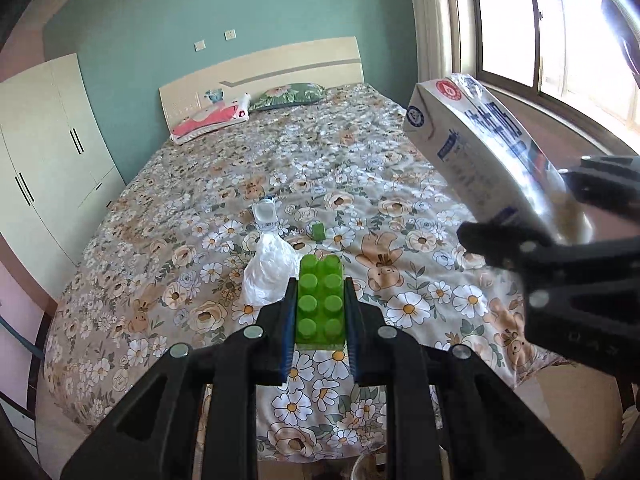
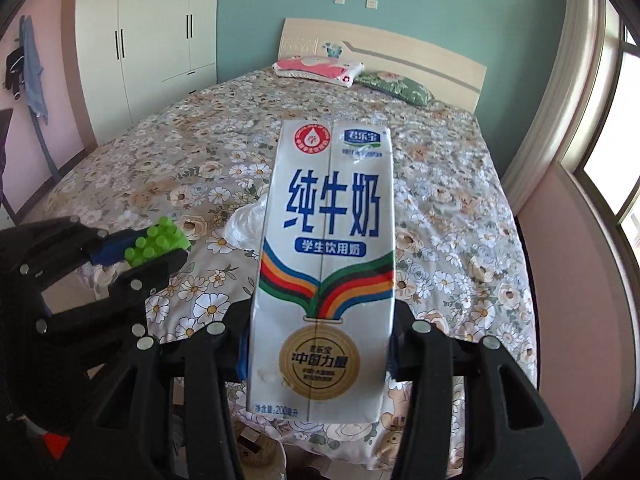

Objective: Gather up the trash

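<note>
From the left wrist view, the left gripper [image 1: 320, 304] held a green toy brick [image 1: 320, 302] clamped between its two fingers, studs facing up, above the foot end of the bed [image 1: 200, 184]. The floral bedspread [image 1: 352, 160] covered the whole bed. Just beyond the brick, a crumpled white plastic bag [image 1: 266, 270] lay on the bedspread near the foot edge. Past the bag sat a small clear plastic cup [image 1: 265, 214] on its side, and just to the right of it a small green block [image 1: 319, 231], both nearer the middle of the bed. Two pillows lay by the headboard [image 1: 260, 76]: a pink and white pillow [image 1: 210, 118] and a green floral pillow [image 1: 290, 96]. At the right of this view, the right gripper [image 1: 532, 216] pinched the lower part of a milk carton [image 1: 476, 152], which was tilted, its top leaning toward the head of the bed. A white wardrobe [image 1: 44, 148] stood along the left wall and a window [image 1: 560, 32] was at the right.

From the right wrist view, the right gripper [image 2: 320, 344] had its fingers pressed on either side of the milk carton [image 2: 324, 264], holding it near its base with the printed face toward the camera, above the foot edge of the bed. The plastic bag [image 2: 246, 226] showed partly behind the carton's left side. At the left, the left gripper [image 2: 154, 248] was shut on the green brick [image 2: 154, 242], held above the bedspread [image 2: 448, 200] near the foot-left corner. The pillows [image 2: 320, 68] lay at the head of the bed.
</note>
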Demonstrator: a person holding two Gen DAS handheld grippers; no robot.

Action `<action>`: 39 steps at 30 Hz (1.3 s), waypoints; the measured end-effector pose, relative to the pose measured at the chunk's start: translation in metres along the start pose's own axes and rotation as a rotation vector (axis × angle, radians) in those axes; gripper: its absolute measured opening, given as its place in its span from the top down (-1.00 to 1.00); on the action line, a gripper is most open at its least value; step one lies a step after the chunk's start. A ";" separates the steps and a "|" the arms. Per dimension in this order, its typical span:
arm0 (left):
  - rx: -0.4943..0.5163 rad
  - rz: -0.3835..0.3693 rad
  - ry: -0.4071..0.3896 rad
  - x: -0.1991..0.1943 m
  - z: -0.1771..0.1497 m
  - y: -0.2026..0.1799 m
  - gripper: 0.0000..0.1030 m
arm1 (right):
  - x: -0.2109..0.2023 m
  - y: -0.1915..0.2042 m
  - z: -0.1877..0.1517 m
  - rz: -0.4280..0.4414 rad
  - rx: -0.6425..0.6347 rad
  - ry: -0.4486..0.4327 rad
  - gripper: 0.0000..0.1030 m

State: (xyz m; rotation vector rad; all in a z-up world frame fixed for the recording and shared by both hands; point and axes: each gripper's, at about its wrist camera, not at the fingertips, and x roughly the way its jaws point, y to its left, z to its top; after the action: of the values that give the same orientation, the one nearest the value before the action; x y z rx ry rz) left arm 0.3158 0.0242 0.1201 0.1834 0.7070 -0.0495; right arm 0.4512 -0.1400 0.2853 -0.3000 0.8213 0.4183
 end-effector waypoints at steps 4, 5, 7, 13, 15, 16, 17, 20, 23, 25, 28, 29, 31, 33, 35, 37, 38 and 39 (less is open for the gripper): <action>0.017 0.027 -0.055 -0.043 0.006 -0.005 0.54 | -0.049 0.004 -0.002 -0.008 -0.037 -0.046 0.06; 0.023 0.036 -0.068 -0.053 0.007 -0.006 0.54 | -0.060 0.005 -0.003 -0.012 -0.043 -0.056 0.06; 0.030 0.046 -0.089 -0.071 0.008 -0.007 0.54 | -0.081 0.005 -0.004 -0.016 -0.052 -0.077 0.06; 0.051 0.098 -0.124 -0.117 0.006 -0.004 0.54 | -0.141 0.006 -0.010 -0.022 -0.080 -0.137 0.06; 0.075 0.126 -0.130 -0.128 0.002 -0.003 0.54 | -0.158 0.006 -0.015 -0.035 -0.102 -0.157 0.06; 0.080 0.127 -0.128 -0.133 -0.001 -0.001 0.54 | -0.166 0.006 -0.019 -0.037 -0.112 -0.163 0.06; 0.082 0.126 -0.127 -0.139 -0.003 -0.001 0.54 | -0.173 0.006 -0.022 -0.038 -0.121 -0.167 0.06; 0.085 0.128 -0.131 -0.153 -0.009 0.006 0.54 | -0.193 0.005 -0.035 -0.035 -0.145 -0.186 0.06; 0.105 0.128 -0.150 -0.170 -0.017 0.005 0.54 | -0.210 0.003 -0.050 -0.025 -0.155 -0.204 0.06; 0.114 0.112 -0.158 -0.182 -0.024 0.003 0.54 | -0.220 -0.001 -0.062 -0.018 -0.158 -0.211 0.06; 0.120 0.090 -0.159 -0.192 -0.038 0.002 0.54 | -0.226 -0.007 -0.078 -0.008 -0.157 -0.210 0.06; 0.122 0.087 -0.160 -0.194 -0.043 0.002 0.54 | -0.226 -0.009 -0.082 -0.005 -0.154 -0.208 0.06; 0.129 0.073 -0.154 -0.194 -0.055 0.001 0.54 | -0.224 -0.011 -0.093 0.004 -0.152 -0.200 0.06; 0.125 0.059 -0.144 -0.191 -0.065 0.001 0.54 | -0.224 -0.012 -0.103 0.009 -0.147 -0.191 0.06; 0.130 0.045 -0.133 -0.188 -0.076 -0.001 0.54 | -0.222 -0.012 -0.114 0.016 -0.145 -0.185 0.06; 0.139 0.024 -0.120 -0.185 -0.087 -0.003 0.54 | -0.219 -0.013 -0.125 0.036 -0.143 -0.184 0.06; 0.141 0.012 -0.111 -0.182 -0.093 -0.004 0.54 | -0.218 -0.012 -0.130 0.044 -0.139 -0.184 0.06; 0.137 0.002 -0.103 -0.179 -0.098 -0.004 0.54 | -0.216 -0.011 -0.135 0.055 -0.135 -0.182 0.06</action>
State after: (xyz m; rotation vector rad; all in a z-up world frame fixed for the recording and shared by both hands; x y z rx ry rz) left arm 0.1162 0.0358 0.1628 0.3112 0.6004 -0.1049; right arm 0.2388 -0.2582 0.3631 -0.3599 0.6256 0.5453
